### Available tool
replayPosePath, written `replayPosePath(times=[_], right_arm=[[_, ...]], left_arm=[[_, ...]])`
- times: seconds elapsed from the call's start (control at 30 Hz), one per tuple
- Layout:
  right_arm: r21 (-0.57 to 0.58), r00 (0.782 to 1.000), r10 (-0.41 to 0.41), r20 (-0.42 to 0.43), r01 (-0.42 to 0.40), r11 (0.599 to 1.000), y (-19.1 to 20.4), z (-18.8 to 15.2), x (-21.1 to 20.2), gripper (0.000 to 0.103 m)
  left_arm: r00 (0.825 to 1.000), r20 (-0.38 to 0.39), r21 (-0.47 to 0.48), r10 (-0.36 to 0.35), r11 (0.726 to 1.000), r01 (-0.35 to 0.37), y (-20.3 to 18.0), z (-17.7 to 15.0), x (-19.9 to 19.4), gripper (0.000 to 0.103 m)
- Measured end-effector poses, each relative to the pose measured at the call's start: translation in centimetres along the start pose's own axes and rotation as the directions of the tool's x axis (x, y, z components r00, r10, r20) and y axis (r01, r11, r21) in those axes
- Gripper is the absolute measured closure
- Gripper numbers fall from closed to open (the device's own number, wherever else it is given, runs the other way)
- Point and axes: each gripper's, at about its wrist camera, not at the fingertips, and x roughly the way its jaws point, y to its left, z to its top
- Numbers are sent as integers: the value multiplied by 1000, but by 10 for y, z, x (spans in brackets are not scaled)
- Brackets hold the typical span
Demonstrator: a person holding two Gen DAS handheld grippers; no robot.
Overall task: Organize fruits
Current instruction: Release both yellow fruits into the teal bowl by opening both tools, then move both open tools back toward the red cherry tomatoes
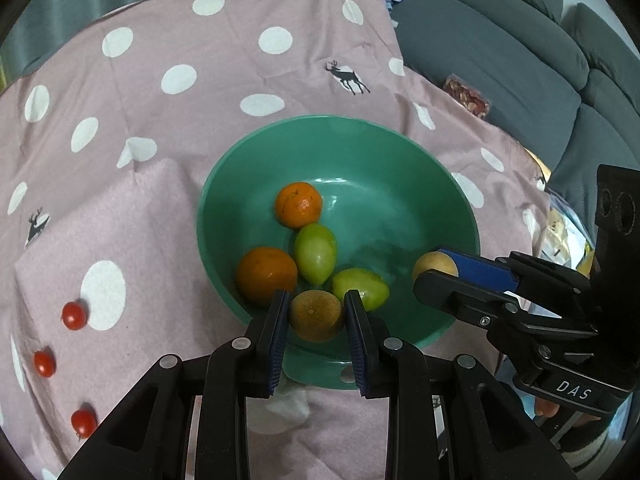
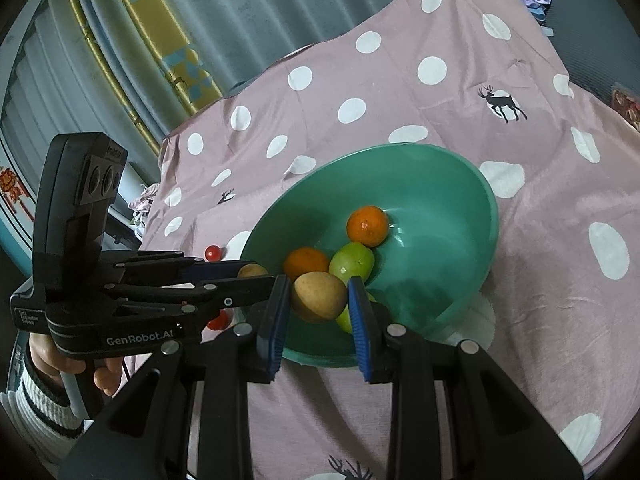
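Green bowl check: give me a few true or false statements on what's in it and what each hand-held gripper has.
1. The left hand-held gripper is shut on a brownish fruit. True.
2. The right hand-held gripper is empty. False: it is shut on a yellowish fruit.
3. Two oranges lie in the green bowl. True.
4. The cherry tomatoes lie in the bowl. False: they lie on the dotted cloth beside it.

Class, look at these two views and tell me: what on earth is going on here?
A person holds a claw in each hand over a green bowl on a spotted pink cloth. The left claw grips a brownish fruit; the right claw grips a yellowish fruit. Two oranges and two green fruits already lie in the bowl. Three cherry tomatoes remain on the cloth.
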Motion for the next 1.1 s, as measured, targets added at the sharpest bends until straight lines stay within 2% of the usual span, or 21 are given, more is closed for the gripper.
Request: replayPosePath(times=[0.37, 0.47, 0.63, 0.77, 0.87, 1.1], right_arm=[[4, 1000, -12, 3, 12, 1000, 1, -1, -3, 71], [11, 1000, -19, 11, 19, 1000, 1, 0, -7, 69], [38, 999, -29, 32, 28, 999, -2, 0, -18, 60], [47, 998, -39, 41, 37, 998, -1, -1, -26, 57], [50, 998, -40, 50, 38, 998, 2, -1, -31, 54], [15, 999, -21, 43, 20, 1000, 22, -4, -33, 52]], left_arm=[[1000, 14, -14, 12, 1000, -12, 3, -2, -7, 75], [999, 24, -27, 23, 999, -22, 6, -5, -15, 74], [997, 51, -92, 53, 995, -48, 25, -17, -34, 47], [994, 68, -155, 82, 985, -71, 46, -31, -50, 43], [990, 78, -228, 116, 969, -96, 67, -46, -63, 33], [980, 93, -373, 176, 919, -129, 110, -86, -92, 33]])
